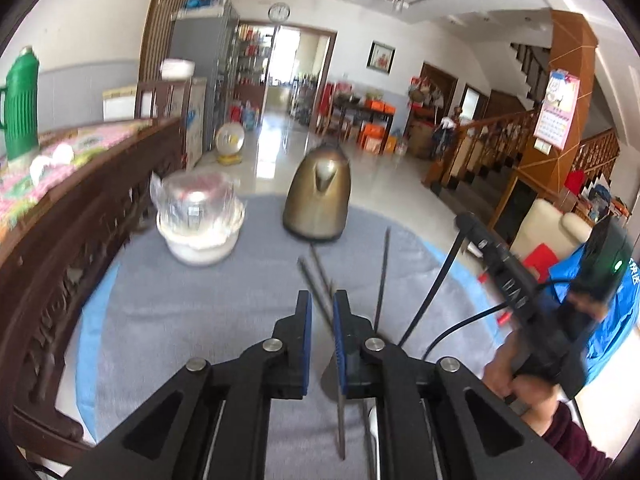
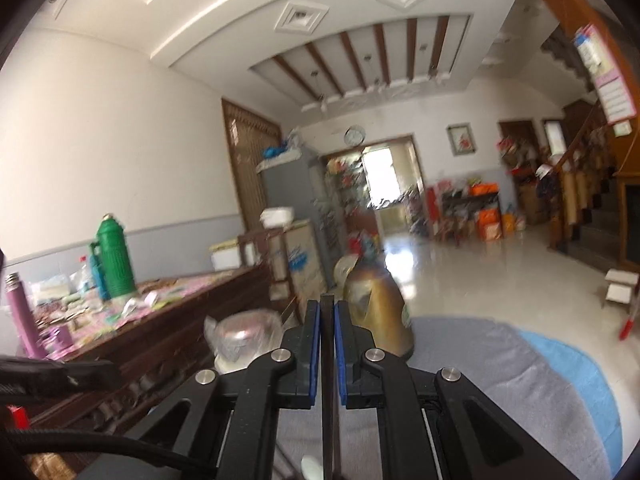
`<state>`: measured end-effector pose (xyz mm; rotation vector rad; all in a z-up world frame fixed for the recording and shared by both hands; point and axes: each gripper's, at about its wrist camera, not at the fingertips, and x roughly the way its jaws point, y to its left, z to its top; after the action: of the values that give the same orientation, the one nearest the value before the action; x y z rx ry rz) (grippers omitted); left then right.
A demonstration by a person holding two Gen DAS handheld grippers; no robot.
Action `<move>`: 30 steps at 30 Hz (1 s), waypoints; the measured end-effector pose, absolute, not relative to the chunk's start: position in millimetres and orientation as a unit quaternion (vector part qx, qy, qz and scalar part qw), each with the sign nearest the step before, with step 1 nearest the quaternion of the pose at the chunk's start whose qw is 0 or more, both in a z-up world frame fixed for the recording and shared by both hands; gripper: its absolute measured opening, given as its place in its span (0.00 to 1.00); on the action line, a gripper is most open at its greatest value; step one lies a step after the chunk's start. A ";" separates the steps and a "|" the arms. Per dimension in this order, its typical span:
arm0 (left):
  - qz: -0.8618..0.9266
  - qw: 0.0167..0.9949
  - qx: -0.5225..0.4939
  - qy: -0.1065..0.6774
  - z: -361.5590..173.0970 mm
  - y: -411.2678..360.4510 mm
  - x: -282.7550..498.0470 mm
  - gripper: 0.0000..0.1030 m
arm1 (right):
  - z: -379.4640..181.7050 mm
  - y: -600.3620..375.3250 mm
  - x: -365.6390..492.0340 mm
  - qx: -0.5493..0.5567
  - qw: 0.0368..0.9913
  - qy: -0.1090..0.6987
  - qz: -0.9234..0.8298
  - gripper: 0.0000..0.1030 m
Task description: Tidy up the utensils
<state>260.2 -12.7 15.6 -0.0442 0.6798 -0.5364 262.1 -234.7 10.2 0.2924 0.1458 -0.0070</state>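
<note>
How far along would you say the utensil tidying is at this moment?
Done: nothing looks sorted yet, and no holder is in view. In hand: the right gripper is clamped on one dark chopstick. The left gripper, jaws slightly apart, is above two loose chopsticks on the grey cloth. Left: those two and a third chopstick lying beside them.

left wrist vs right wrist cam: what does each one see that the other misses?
Left wrist only: loose chopsticks on the grey cloth, the left gripper slightly open over them, and the right gripper held by a hand.
Right wrist only: a chopstick clamped in its jaws, a purple bottle.
Both: brass kettle, wrapped bowl, green thermos.
</note>
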 end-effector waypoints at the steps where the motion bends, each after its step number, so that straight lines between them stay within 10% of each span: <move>1: -0.260 0.904 -0.020 0.338 7.5 -13.2 260.5 0.22 | 8.1 -238.3 260.8 0.150 0.986 0.076 -0.003 0.08; 12: -0.259 0.890 0.000 0.376 -46.7 -22.7 230.2 0.51 | -38.5 -267.6 200.8 0.198 0.972 0.127 0.000 0.32; 30: -0.246 0.882 0.005 0.402 -66.8 -70.7 281.8 0.51 | -147.2 -291.9 148.6 0.267 0.949 0.170 -0.002 0.33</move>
<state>281.8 -70.7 -66.8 0.0098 0.8378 -0.5113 148.6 -291.9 -147.2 0.5426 0.3461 -0.0041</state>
